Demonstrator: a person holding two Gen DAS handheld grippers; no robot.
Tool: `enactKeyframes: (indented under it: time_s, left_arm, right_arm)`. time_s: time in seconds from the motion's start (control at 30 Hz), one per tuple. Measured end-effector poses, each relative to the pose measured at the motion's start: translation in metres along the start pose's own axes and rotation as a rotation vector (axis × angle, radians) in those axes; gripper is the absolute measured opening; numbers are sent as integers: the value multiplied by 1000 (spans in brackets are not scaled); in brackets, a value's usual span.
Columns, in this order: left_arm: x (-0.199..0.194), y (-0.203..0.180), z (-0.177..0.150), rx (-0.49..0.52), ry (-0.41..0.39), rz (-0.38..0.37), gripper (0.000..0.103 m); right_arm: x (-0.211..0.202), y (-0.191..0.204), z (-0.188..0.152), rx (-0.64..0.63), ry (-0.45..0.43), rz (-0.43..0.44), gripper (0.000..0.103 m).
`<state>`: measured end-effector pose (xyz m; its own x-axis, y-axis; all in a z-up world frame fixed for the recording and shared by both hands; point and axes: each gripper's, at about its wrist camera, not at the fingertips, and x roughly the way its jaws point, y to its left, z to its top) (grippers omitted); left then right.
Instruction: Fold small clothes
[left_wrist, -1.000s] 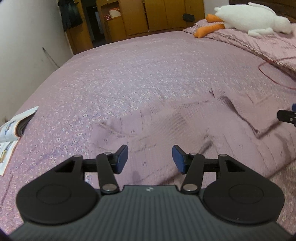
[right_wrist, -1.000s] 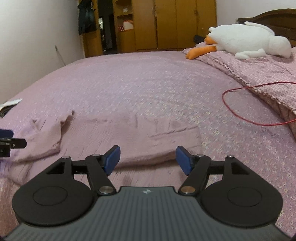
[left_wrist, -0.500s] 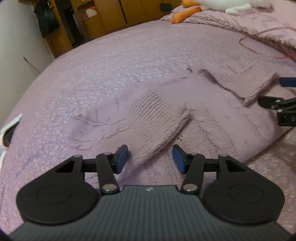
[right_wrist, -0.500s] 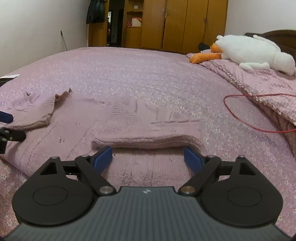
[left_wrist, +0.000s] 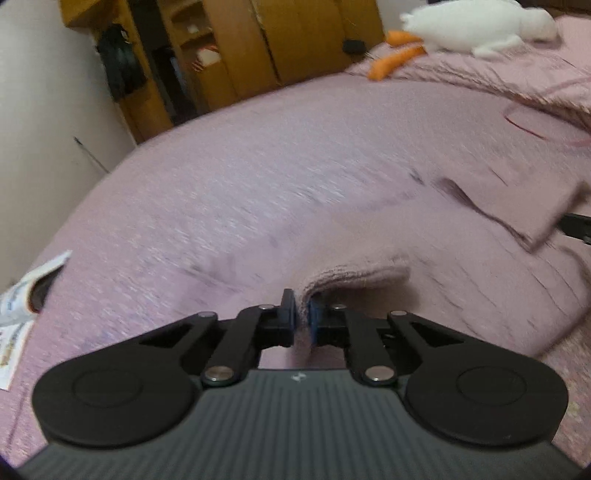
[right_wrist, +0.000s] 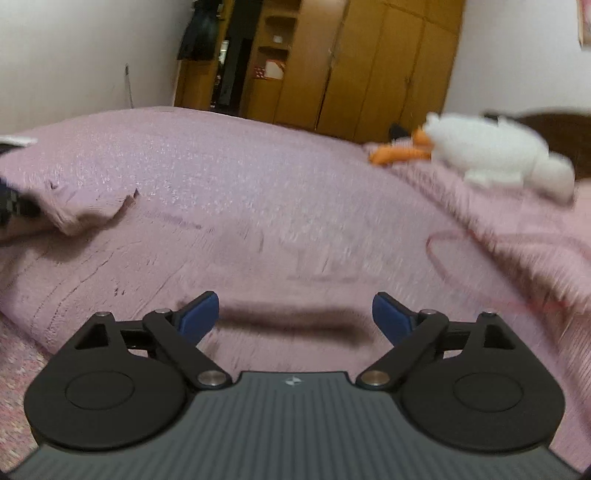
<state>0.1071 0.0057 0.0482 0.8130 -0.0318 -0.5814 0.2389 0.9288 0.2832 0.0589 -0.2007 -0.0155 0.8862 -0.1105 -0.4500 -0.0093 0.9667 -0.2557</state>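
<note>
A pale pink knit sweater (left_wrist: 443, 280) lies spread on the pink bedspread, both sleeves folded in over the body. My left gripper (left_wrist: 303, 319) is shut on the cuff of the left sleeve (left_wrist: 354, 273), which bunches up between the pads. The same sweater shows in the right wrist view (right_wrist: 147, 266). My right gripper (right_wrist: 295, 317) is open wide, low over the sweater at the folded edge of the right sleeve (right_wrist: 291, 321), holding nothing. Both views are blurred.
A white plush goose (right_wrist: 491, 155) lies on the folded quilt at the far right. A red cord (right_wrist: 443, 258) loops on the bed near it. A magazine (left_wrist: 22, 295) lies at the bed's left edge. Wooden wardrobes (right_wrist: 369, 66) stand behind.
My left gripper has closed on the left sleeve cuff; it was open before. My right gripper has opened wider and dropped lower over the right sleeve. Both cameras are moving.
</note>
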Motion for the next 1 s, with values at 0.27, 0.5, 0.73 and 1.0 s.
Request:
enactKeyframes:
  time_s: [0.27,0.5,0.73,1.0]
  left_arm:
    - [38,64,18,-97,23,124,10]
    - [80,82,8,-171,120,153,27]
    - [77,96,1,-223,126,164,46]
    - [53,88,-7,-257,152,102,47]
  right_arm:
    - [18,-4,9,-176,88,188,94]
    - [45,-6,12,-165,143,212,92]
    - [57,-3,16,-172,159,263,43]
    - [59,-37,39,-14,124,175,11]
